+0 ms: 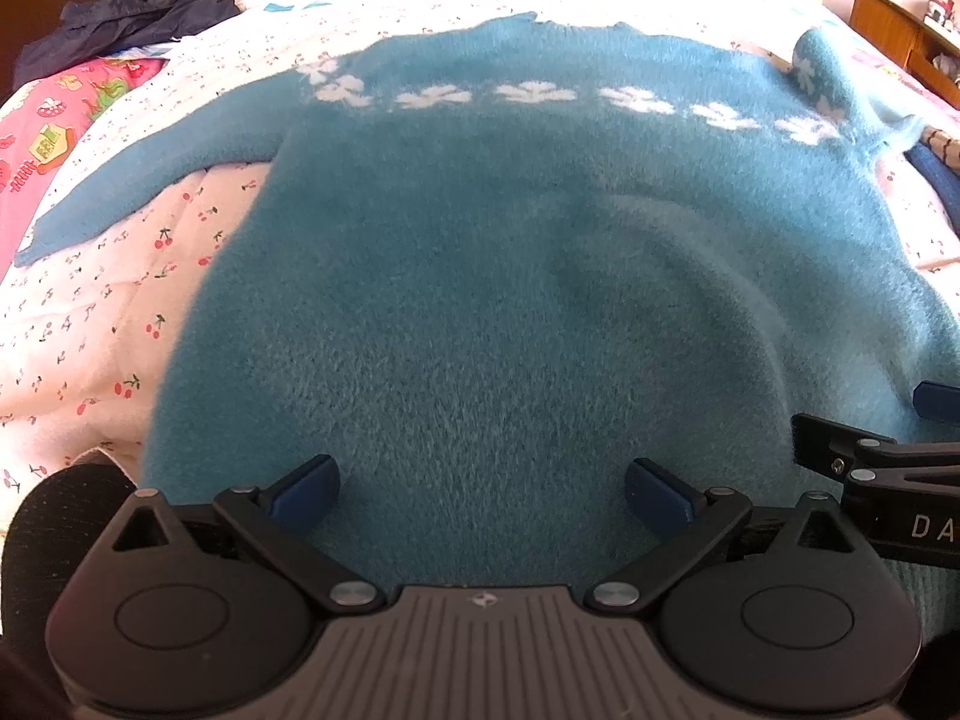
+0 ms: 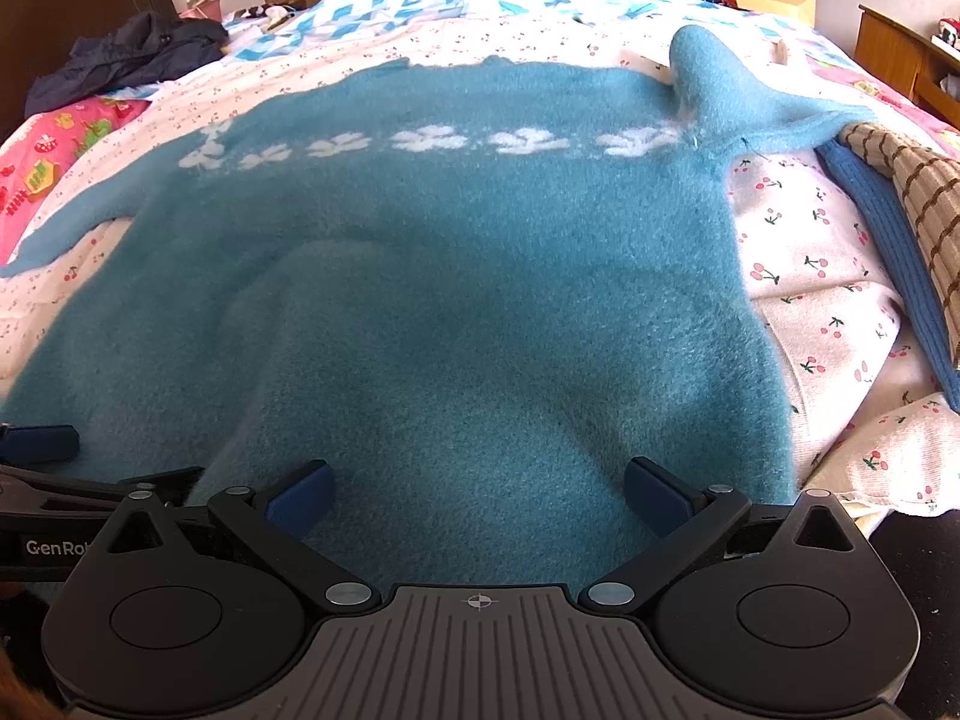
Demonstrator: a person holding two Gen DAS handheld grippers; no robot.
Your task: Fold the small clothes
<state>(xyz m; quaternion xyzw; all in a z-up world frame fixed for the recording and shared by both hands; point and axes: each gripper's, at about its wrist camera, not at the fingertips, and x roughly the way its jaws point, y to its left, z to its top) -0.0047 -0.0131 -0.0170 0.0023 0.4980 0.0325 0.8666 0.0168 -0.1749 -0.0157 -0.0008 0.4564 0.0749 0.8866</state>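
Note:
A fuzzy teal sweater (image 1: 480, 276) with a band of white flowers lies spread flat on the bed, hem toward me; it also fills the right wrist view (image 2: 432, 300). Its left sleeve (image 1: 150, 180) stretches out to the left. Its right sleeve (image 2: 750, 102) is bunched up at the far right. My left gripper (image 1: 480, 486) is open and empty over the hem's left part. My right gripper (image 2: 477, 489) is open and empty over the hem's right part. Each gripper shows at the edge of the other's view.
The bed has a white cherry-print quilt (image 2: 828, 312). A dark jacket (image 1: 132, 18) lies at the far left, by a pink patterned cloth (image 1: 54, 126). A blue knit and a brown checked garment (image 2: 912, 204) lie at the right. Wooden furniture (image 2: 900, 54) stands at the far right.

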